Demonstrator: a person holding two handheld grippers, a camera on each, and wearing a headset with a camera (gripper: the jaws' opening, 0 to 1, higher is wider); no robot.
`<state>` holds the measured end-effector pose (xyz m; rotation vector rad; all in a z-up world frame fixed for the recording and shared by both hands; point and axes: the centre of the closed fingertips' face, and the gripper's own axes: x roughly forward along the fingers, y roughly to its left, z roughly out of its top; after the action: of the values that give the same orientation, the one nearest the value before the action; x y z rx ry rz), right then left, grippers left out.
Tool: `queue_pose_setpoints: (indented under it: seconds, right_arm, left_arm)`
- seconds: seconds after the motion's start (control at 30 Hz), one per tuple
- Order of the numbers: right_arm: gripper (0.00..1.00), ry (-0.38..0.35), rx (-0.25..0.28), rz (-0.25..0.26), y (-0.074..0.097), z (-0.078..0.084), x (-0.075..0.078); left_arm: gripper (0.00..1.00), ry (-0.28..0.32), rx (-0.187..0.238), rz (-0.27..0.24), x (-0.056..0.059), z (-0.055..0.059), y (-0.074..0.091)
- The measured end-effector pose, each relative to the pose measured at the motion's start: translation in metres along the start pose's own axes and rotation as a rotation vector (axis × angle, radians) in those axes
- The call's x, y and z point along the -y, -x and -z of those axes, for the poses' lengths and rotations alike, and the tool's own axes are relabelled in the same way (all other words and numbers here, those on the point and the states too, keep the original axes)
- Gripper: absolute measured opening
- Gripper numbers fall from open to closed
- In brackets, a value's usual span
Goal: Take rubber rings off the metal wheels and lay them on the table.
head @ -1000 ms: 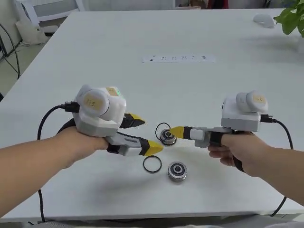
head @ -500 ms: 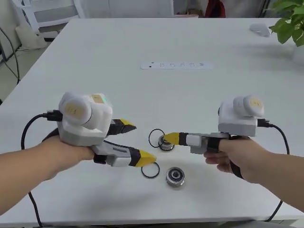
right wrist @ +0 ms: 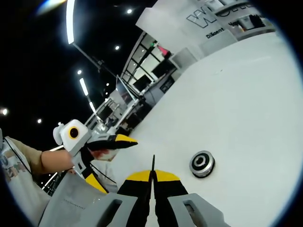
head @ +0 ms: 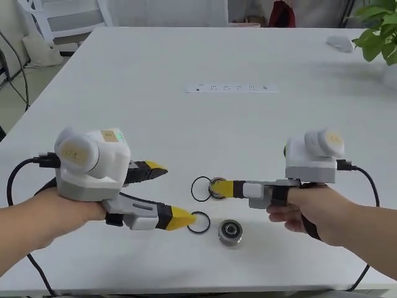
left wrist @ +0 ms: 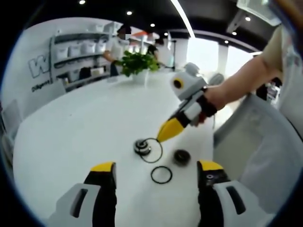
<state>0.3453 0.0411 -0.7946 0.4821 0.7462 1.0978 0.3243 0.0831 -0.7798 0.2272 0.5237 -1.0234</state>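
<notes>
My right gripper is shut on a thin black rubber ring, which hangs to the left of a bare metal wheel. In the left gripper view the same ring sits partly over that wheel, with the right gripper's yellow tip pinching it. A second ring lies flat on the white table, beside a second wheel. My left gripper is open and holds nothing, its lower jaw tip close to the loose ring. The right gripper view shows its shut jaws and a wheel.
A white power strip lies farther back on the table. A green plant and a small white object stand at the far right corner. Cables trail from both grippers over the table's near edge.
My left gripper has drawn back to the left, away from the wheels. The right gripper has pulled the ring off to the left side of its wheel.
</notes>
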Motion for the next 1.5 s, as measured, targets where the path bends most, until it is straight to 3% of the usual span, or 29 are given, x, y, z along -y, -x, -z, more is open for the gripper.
queue_pose_setpoints:
  seconds: [0.53,0.97,1.5]
  right_arm:
    - [0.0,-0.011,-0.087,-0.024,-0.01,0.022,-0.005]
    - [0.0,-0.028,-0.162,-0.012,-0.01,0.041,0.002]
    - [0.0,-0.038,-0.188,-0.004,-0.012,0.047,0.012]
  left_arm:
    - [0.75,0.0,-0.004,-0.008,0.003,0.011,0.015]
    - [0.77,0.01,-0.017,-0.011,0.005,0.021,0.019]
    - [0.77,0.025,-0.032,-0.008,0.007,0.029,0.017]
